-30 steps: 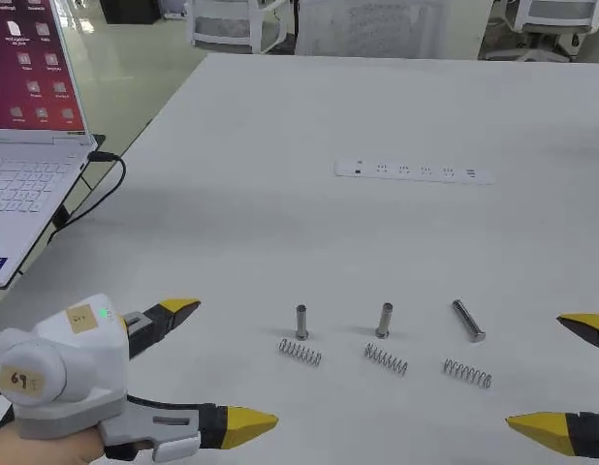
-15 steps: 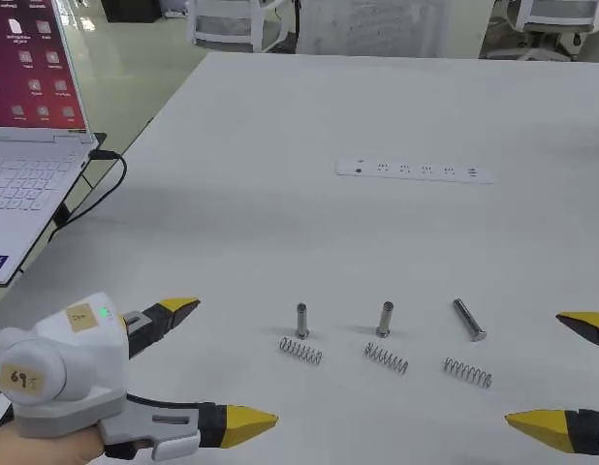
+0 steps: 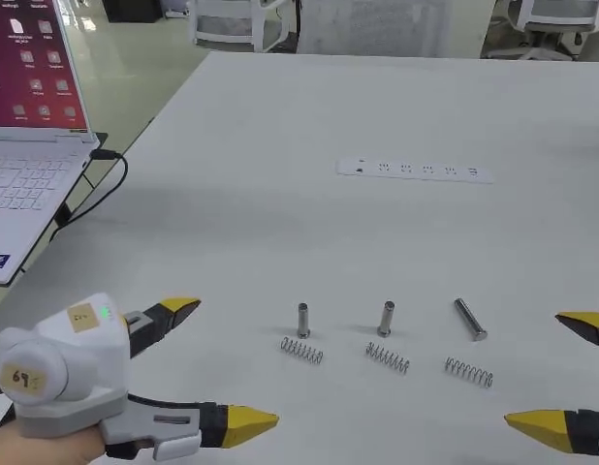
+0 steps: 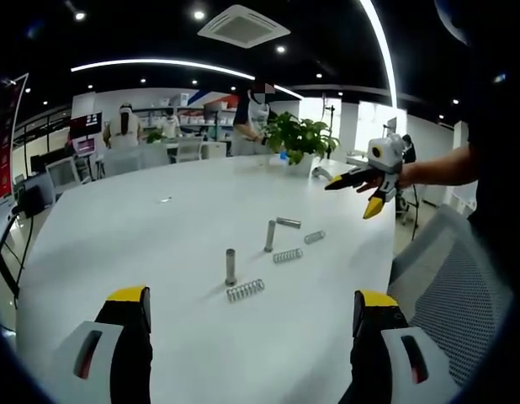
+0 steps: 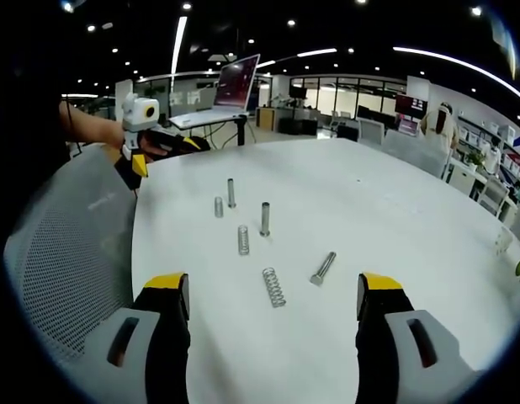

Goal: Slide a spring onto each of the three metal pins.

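Open-plan office, long white worktop [image 3: 377, 107], open silver laptop [image 3: 33, 145] with red screen, white power strip [image 3: 413, 170], grey mesh swivel chairs [image 3: 232, 27]

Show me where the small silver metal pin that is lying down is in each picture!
Head view: the lying silver metal pin is low, right of centre, rightmost of the three.
Left gripper view: near the centre, the farthest pin.
Right gripper view: below centre, the nearest pin.
Shared landmark: the middle upright metal pin is its neighbour.

The yellow-tipped right tongs [image 5: 273, 283] gaped over the white bench [image 5: 395, 210]. Two slim metal pins [image 5: 265, 218] stood upright, one lay flat, coiled steel springs [image 5: 242, 239] beside them.
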`<state>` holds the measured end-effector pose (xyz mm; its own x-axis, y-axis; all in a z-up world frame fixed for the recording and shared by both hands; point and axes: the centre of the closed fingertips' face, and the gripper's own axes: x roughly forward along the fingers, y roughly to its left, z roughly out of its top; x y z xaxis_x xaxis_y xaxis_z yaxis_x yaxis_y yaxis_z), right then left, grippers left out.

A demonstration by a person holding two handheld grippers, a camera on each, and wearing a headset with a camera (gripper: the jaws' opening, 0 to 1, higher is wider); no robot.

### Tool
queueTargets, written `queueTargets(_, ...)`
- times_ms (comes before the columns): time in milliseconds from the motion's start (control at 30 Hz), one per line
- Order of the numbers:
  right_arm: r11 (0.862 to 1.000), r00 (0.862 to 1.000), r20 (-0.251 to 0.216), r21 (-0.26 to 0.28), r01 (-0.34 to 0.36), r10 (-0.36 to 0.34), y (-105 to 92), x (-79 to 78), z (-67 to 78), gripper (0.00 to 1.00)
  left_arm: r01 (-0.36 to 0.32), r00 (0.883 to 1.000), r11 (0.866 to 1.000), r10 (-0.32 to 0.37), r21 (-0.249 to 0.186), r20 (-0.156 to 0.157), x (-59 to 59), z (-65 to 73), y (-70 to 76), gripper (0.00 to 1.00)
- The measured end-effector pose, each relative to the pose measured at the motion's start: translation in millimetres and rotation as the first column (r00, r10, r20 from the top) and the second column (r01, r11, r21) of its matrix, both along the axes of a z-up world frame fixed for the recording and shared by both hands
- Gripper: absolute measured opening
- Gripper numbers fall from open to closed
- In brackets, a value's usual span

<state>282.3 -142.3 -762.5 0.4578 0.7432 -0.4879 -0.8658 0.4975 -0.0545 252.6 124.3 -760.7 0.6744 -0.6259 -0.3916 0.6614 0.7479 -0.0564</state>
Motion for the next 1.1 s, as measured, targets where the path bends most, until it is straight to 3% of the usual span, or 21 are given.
queueTargets(1100, 1.0, 1.0, -0.014, -0.002, -0.003, 0.003, -2.1, -2.7, -1.9, 0.83, 0.011, 1.0, 1.0, -0.011, 0.005, -0.003, 3.7, -2.0, -2.7, 0.98)
